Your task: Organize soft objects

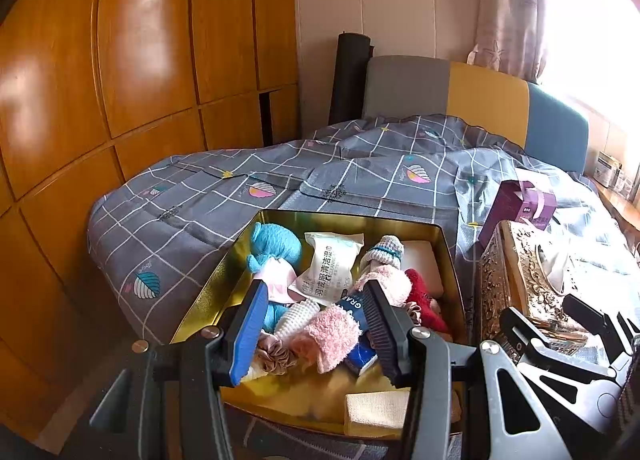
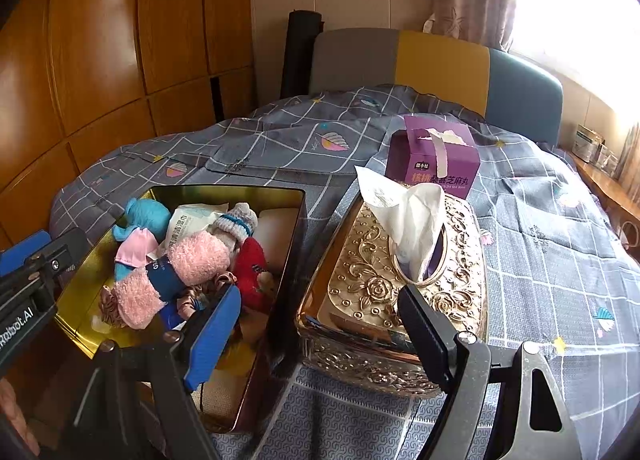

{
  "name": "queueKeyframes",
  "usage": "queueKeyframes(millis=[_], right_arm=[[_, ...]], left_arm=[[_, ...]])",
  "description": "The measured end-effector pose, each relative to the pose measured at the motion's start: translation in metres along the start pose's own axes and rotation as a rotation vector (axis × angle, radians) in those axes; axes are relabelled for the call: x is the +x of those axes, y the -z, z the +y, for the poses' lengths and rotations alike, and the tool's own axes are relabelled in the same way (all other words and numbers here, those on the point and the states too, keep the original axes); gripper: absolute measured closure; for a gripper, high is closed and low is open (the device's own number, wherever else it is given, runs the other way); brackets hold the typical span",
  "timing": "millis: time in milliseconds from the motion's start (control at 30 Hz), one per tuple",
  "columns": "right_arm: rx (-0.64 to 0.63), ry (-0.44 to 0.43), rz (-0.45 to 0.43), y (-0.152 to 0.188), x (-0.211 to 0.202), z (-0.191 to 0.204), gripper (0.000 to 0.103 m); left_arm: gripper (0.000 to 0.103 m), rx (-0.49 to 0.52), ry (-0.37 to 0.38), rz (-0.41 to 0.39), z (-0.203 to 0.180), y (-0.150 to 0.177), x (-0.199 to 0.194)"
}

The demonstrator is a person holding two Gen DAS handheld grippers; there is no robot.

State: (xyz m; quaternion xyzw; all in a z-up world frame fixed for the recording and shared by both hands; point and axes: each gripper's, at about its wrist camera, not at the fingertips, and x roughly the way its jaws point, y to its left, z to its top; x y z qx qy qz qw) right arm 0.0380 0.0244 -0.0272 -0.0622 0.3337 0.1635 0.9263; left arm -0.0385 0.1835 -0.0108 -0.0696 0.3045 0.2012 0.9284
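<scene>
Nearest the left wrist camera, the left gripper [image 1: 316, 324] hangs over the near end of a gold tin box [image 1: 212, 284], its jaws parted with nothing pressed between the pads; a pink fluffy sock roll [image 1: 334, 334] with a dark blue band lies in the box beneath the gap. The right gripper [image 2: 320, 324] stands with its jaws spread wide and empty, the blue-padded finger over the box's right side and the black finger over the near end of an ornate gold tissue box [image 2: 372, 300] beside it.

The soft things are piled in the tin: satin scrunchies [image 1: 276, 354] near the front, a red plush item [image 1: 424, 300] on the right, a white knitted piece [image 1: 298, 316], a pack of wet wipes [image 1: 328, 268] in the middle, a blue plush toy [image 1: 274, 246] at the far left and a small knitted hat [image 1: 386, 250] beyond. A folded cream cloth [image 1: 376, 414] sits at the tin's near edge.

A white tissue [image 2: 412, 216] sticks up from the tissue box. Behind it stands a purple carton [image 2: 434, 158]. Everything rests on a bed with a grey checked quilt [image 2: 560, 252], ending at a grey, yellow and blue headboard [image 2: 440, 64], with wooden wardrobe doors [image 1: 140, 40] on the left.
</scene>
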Motion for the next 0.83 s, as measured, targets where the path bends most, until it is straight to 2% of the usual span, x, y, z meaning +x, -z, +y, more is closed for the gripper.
queueKeyframes(millis=[467, 633, 833], right_arm=[[-0.003, 0.004, 0.0, 0.001, 0.0004, 0.0002, 0.022], [-0.006, 0.006, -0.002, 0.0014, 0.0003, 0.0006, 0.022], [-0.006, 0.009, -0.025, 0.0006, -0.0038, -0.0006, 0.022]], left_arm=[[0.054, 0.046, 0.007, -0.016, -0.0039, 0.0009, -0.005], [0.054, 0.014, 0.028, -0.047, 0.0023, 0.001, -0.0086], [0.054, 0.012, 0.052, -0.044, 0.0043, 0.0, -0.0078]])
